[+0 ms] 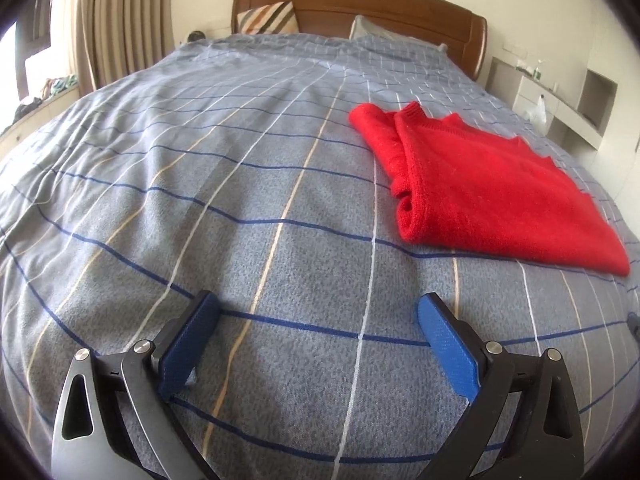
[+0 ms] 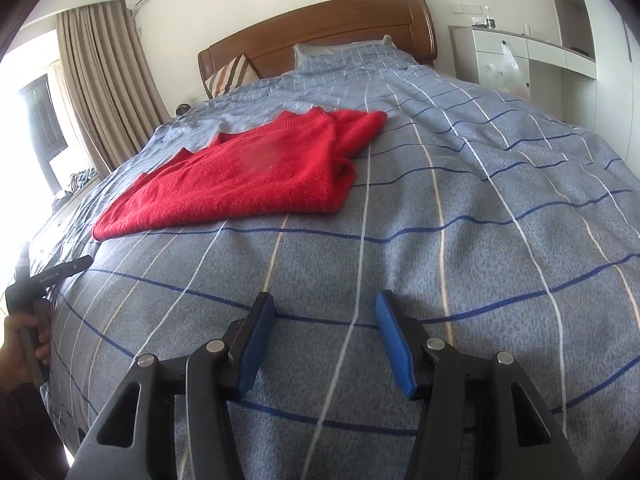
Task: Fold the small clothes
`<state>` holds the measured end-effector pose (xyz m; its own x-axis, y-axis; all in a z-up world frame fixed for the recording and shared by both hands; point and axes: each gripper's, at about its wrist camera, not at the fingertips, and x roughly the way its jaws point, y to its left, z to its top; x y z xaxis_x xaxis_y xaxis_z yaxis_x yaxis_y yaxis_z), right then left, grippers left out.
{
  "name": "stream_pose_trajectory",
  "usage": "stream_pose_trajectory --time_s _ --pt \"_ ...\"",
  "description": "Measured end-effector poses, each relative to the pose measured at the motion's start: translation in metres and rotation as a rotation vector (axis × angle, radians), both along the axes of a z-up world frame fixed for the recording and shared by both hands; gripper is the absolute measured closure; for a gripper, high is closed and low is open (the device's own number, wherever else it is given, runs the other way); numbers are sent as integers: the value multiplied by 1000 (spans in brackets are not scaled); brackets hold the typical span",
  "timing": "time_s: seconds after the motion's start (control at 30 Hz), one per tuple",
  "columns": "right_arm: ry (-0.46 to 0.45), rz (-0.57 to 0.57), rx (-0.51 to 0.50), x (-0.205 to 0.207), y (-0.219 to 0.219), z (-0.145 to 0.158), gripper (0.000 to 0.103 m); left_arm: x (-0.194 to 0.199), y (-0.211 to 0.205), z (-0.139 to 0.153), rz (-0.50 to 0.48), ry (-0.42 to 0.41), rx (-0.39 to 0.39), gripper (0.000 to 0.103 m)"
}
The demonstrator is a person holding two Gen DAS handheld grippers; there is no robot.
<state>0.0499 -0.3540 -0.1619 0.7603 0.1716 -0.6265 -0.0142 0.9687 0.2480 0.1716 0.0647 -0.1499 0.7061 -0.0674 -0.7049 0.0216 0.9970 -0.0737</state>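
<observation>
A red knitted sweater (image 1: 480,184) lies folded into a rough rectangle on the blue checked bedspread (image 1: 240,184), to the right and ahead of my left gripper (image 1: 318,310). That gripper hangs wide open over bare bedspread, nothing between its blue pads. In the right wrist view the same sweater (image 2: 248,172) lies ahead and to the left. My right gripper (image 2: 325,308) stands open about halfway above the bedspread (image 2: 460,220), also with nothing in it. Neither gripper touches the sweater.
A wooden headboard (image 1: 360,8) with a striped cushion (image 1: 268,18) and a pillow closes the far end. Beige curtains (image 2: 100,80) and a window are at the left, white cabinets (image 2: 520,60) at the right. A hand (image 2: 20,344) holding the other gripper's handle shows at the left edge.
</observation>
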Motion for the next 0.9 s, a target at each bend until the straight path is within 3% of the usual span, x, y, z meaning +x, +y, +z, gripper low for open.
stream_pose_trajectory --time_s 0.9 --pt "-11 -2 -20 -2 5 0 49 2 -4 -2 -1 -11 6 3"
